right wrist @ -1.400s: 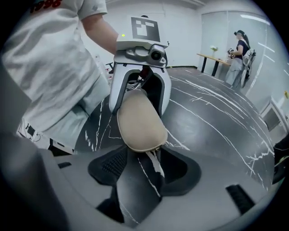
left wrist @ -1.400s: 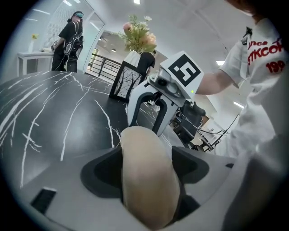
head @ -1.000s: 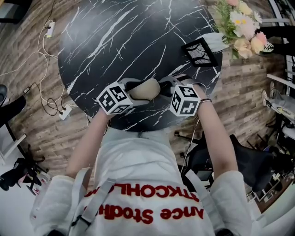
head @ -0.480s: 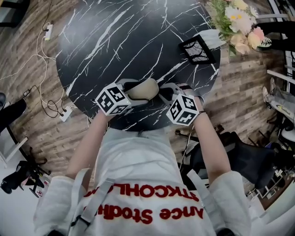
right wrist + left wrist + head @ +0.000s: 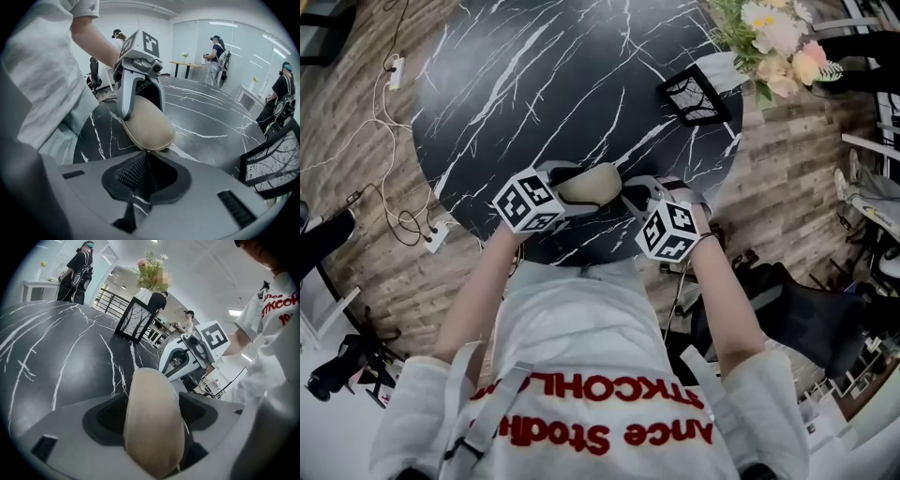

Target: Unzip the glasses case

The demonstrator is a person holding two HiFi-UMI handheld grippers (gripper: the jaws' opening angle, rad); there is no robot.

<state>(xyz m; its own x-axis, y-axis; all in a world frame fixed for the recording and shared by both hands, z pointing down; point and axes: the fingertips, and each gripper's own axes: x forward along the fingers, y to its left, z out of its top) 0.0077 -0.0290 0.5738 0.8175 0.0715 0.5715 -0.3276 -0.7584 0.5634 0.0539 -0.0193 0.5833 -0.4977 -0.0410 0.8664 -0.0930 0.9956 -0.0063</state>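
A beige oval glasses case [image 5: 591,183] lies on the black marble table [image 5: 562,84] near its front edge. My left gripper [image 5: 572,189] is shut on the case's left end; in the left gripper view the case [image 5: 152,423] fills the gap between the jaws. My right gripper [image 5: 630,195] sits at the case's right end. In the right gripper view its jaws [image 5: 146,161] are closing and stand almost together, pinching the small zip tab at the case's [image 5: 147,124] near edge. The left gripper [image 5: 138,93] shows behind the case there.
A black wire-frame vase [image 5: 698,96] with flowers [image 5: 778,42] stands at the table's far right. Cables and a power strip [image 5: 436,230] lie on the wooden floor at left. A dark chair [image 5: 806,328] is at right. People stand in the background.
The right gripper's jaws have come together at the case's right end, and the gripper has rolled and shifted slightly toward me. The left gripper and the case have kept still.
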